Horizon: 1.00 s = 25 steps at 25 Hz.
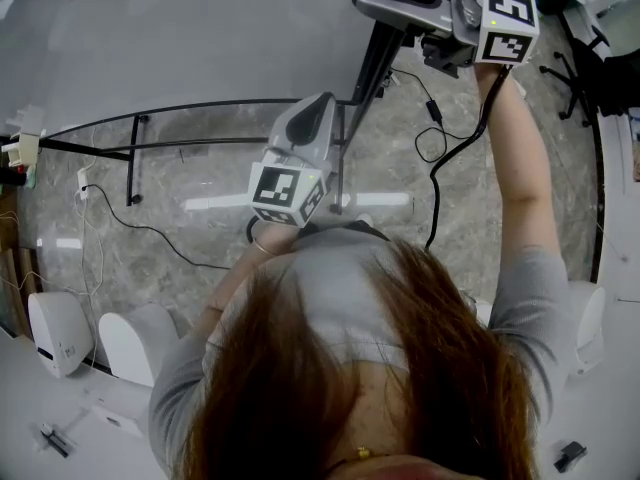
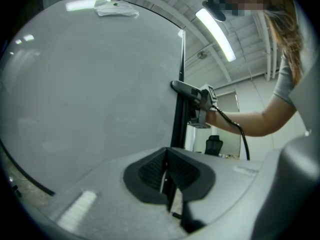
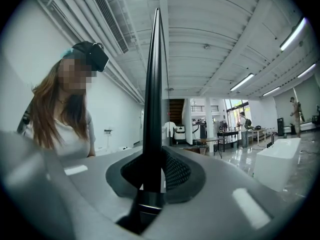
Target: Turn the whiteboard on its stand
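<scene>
the large pale-grey whiteboard [image 1: 170, 38] with a thin black frame fills the upper left of the head view. it is seen from above, and its black side edge runs up between the two grippers. the grey plastic left gripper [image 1: 322, 108] sits low on that edge. in the left gripper view its ribbed black pads are drawn nearly together, with the frame's thin edge pinched in the slit between them. the grey right gripper [image 1: 372, 6] is higher on the same edge at the end of an outstretched bare arm [image 1: 520, 158]. in the right gripper view its pads press on both sides of the black edge, which rises straight up out of them.

below the board the black metal tubes of the stand [image 1: 135, 148] lie over a grey marbled floor [image 1: 200, 233]. a thin black cable [image 1: 150, 230] wanders across the floor by the stand's foot, and a thicker black cable [image 1: 440, 158] loops down from the right gripper, close to the gripped edge. two white rounded housings [image 1: 57, 333] stand near the person's left side. a black office chair [image 1: 580, 68] is well apart at the upper right. long reddish-brown hair [image 1: 330, 388] covers the bottom of the head view.
</scene>
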Tool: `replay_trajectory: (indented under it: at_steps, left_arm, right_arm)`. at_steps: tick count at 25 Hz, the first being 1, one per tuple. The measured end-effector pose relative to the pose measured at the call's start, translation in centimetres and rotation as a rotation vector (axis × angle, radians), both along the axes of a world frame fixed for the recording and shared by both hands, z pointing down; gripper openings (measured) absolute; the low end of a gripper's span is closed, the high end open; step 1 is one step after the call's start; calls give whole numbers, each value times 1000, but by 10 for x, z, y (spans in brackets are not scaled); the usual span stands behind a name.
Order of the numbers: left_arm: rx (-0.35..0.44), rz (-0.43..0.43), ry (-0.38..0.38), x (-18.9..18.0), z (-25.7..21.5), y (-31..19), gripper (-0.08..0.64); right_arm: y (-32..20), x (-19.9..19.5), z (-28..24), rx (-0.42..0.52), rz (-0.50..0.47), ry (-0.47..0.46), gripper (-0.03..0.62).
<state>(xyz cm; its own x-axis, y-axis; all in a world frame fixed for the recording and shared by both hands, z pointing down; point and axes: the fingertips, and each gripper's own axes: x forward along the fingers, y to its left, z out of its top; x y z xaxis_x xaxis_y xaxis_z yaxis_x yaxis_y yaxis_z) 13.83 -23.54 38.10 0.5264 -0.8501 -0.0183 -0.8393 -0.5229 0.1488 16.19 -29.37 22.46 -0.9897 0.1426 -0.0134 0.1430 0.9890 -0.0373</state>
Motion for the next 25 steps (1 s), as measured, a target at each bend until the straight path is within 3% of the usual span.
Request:
replay_trajectory:
  at_steps: [14,20,25]
  left_arm:
    - [16,52,1,12,-4,-6,2]
    - [-19,64,-44,18,6,-15,2]
    - [-37,86,-36,30,4,-18,2]
  right_arm:
    - [-5,13,1,1,25,2,57]
    - [-9,15,5,-4,30,1,58]
    - [-8,19,4,-9,32,3,58]
